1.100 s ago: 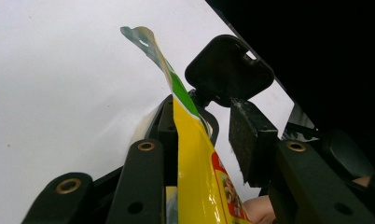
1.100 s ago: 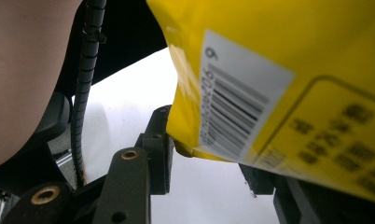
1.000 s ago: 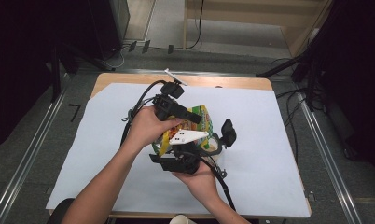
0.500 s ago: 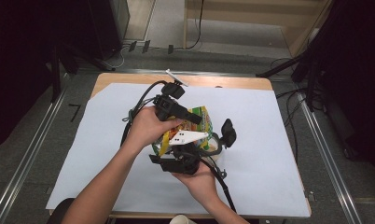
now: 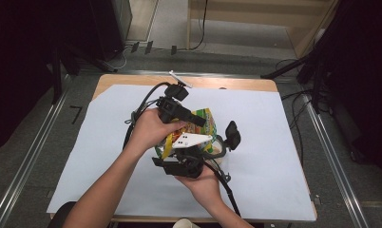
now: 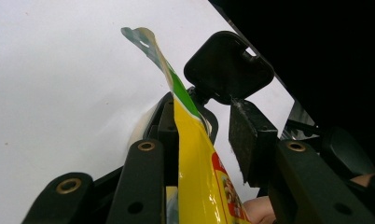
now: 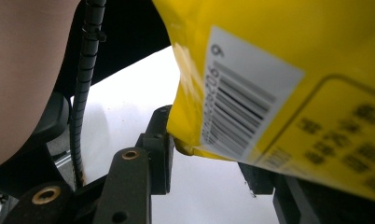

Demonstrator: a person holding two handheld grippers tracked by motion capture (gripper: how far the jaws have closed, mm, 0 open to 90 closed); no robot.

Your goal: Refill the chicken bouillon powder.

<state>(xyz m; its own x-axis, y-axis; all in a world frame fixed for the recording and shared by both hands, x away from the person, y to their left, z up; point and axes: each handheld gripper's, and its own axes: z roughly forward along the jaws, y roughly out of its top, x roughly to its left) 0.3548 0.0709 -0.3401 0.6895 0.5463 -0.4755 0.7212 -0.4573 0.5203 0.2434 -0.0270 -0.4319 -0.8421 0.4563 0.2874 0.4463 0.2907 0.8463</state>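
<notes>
Both tools meet over the middle of the desk [image 5: 274,156], on the white sheet that covers it, and share one yellow bag [image 5: 205,121] between them. The left tool [image 5: 203,119] reaches in from the far side, and in its own view the bag's flat sealed edge [image 6: 176,93] stands upright between its jaws, lying against the left pad while the right pad [image 6: 251,135] stands a little apart; so I cannot tell whether it truly clamps the bag or only brackets it. The right tool [image 5: 210,145] comes from the near side, and its view shows the barcode panel [image 7: 241,93] of the bag hanging over its jaws, a lower corner touching the left one, though the grip itself is hidden. Holding the bag from opposite ends like this probably serves to steady it off the desk, perhaps to pull the seal apart.
</notes>
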